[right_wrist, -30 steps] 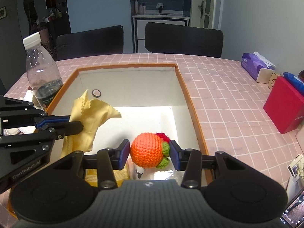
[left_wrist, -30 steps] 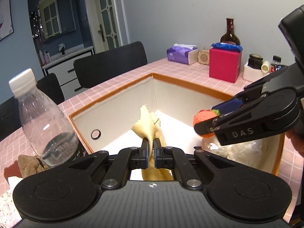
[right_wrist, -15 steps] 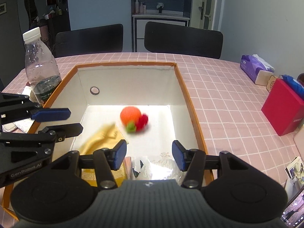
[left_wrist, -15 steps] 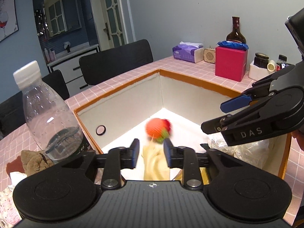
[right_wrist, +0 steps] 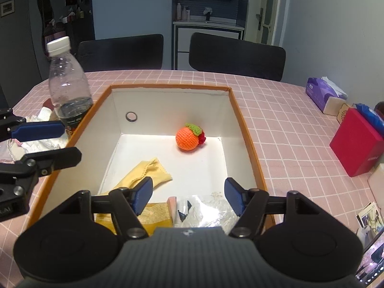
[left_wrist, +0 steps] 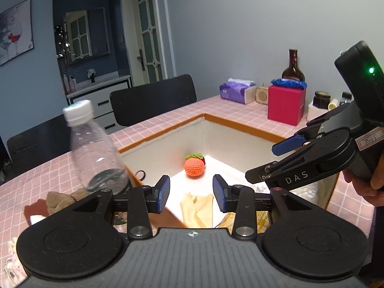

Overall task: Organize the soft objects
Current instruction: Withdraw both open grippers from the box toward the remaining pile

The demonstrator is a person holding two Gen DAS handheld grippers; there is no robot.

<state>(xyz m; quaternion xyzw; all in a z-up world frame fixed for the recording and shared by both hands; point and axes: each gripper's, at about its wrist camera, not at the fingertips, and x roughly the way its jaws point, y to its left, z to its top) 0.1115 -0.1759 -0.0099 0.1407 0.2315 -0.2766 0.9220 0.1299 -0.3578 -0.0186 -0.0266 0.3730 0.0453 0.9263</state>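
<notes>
Right wrist view: the right gripper (right_wrist: 188, 198) hangs over the near end of the box (right_wrist: 242, 122), fingers spread wide and holding nothing. The left gripper (left_wrist: 190, 194) is likewise released and empty, poised by the box's left rim. Just below the right gripper, on the box floor, lie a clear plastic bag (right_wrist: 206, 212) and a yellow packet (right_wrist: 153, 217); both look crinkly and light. A little further in, toward the left wall, rests the yellow cloth (right_wrist: 144, 172), limp and thin, probably best pinched at a raised fold or its zigzag edge. Against the far wall sits the crocheted orange (right_wrist: 188, 138), squashy and light but prone to rolling, so a grip across its middle should suit. Outside the box, on its left, a nearly empty water bottle (right_wrist: 66, 84) stands close to the rim and could tip if bumped; a brown cloth (left_wrist: 64, 198) lies beside it. To the box's right stand a red carton (right_wrist: 355, 144) and a tissue box (right_wrist: 324, 94).
</notes>
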